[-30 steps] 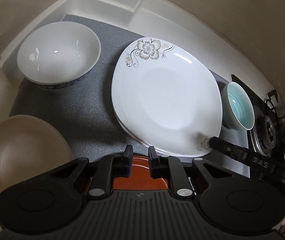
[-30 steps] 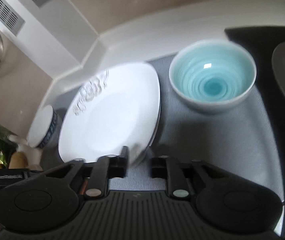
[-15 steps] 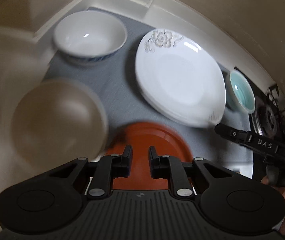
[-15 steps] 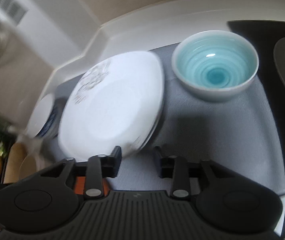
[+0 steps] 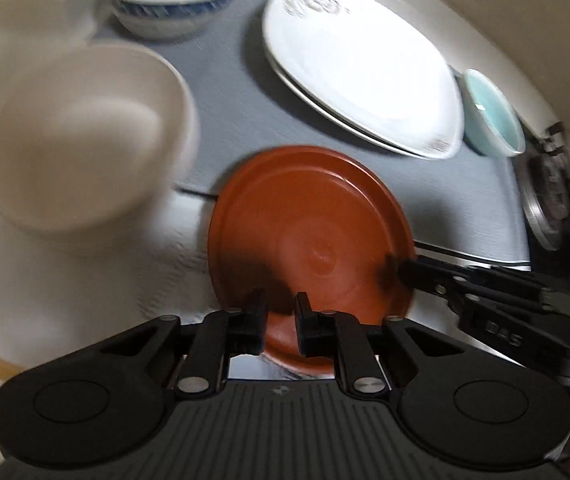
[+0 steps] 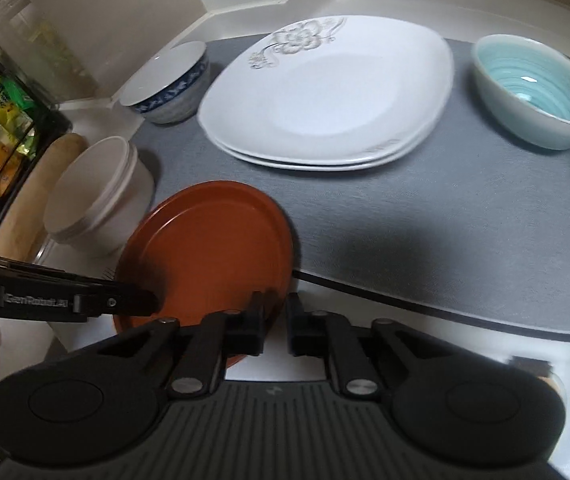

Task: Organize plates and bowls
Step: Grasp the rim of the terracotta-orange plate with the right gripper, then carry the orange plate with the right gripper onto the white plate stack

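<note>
Both grippers sit at the red-brown plate (image 6: 209, 248), which lies half on the grey mat (image 6: 425, 240), half on the white counter. L gripper (image 5: 281, 320) is nearly closed, near rim between its jaws. R gripper (image 6: 275, 322) has just snapped closed at the rim; a grip can't be told. White plates (image 6: 325, 92) are stacked beyond, teal bowl (image 6: 537, 92) to the right, beige bowls (image 6: 97, 196) to the left

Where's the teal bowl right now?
The teal bowl sits at the far right of the grey mat in the right wrist view, just right of the stacked white plates, apart from them.
</note>
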Demonstrator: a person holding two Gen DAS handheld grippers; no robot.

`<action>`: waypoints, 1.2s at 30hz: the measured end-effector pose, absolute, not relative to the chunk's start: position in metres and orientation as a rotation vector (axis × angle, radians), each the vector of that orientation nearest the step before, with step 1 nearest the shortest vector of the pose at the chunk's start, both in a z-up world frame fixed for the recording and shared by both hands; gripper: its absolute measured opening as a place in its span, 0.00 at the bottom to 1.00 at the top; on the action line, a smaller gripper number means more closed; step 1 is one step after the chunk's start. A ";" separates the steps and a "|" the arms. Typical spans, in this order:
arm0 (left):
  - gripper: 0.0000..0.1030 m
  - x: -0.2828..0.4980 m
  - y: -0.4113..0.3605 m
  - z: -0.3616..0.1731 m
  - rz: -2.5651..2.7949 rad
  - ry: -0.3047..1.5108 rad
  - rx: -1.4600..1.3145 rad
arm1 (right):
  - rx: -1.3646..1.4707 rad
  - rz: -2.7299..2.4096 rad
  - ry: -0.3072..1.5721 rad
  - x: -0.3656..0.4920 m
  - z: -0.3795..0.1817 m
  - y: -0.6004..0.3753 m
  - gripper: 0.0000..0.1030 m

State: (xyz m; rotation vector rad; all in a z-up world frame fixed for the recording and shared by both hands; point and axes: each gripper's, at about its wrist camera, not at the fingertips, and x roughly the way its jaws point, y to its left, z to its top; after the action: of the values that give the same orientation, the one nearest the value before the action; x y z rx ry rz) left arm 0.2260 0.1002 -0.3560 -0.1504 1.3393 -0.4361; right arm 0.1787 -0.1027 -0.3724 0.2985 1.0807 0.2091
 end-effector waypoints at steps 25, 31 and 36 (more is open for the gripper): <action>0.06 0.225 0.046 -0.354 -0.330 1.352 -0.073 | 0.472 0.169 0.993 0.121 -0.386 -0.175 0.33; 0.07 0.212 0.037 -0.345 -0.253 1.357 -0.020 | 0.430 0.135 0.977 0.117 -0.388 -0.173 0.13; 0.07 0.192 0.018 -0.312 -0.257 1.278 0.104 | 0.468 0.130 0.967 0.115 -0.380 -0.178 0.13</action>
State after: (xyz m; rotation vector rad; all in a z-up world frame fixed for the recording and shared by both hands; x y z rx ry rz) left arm 0.1921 0.0184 -0.3122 0.1039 1.2784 -0.2566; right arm 0.1147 -0.1784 -0.3803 0.4684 0.9667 0.1298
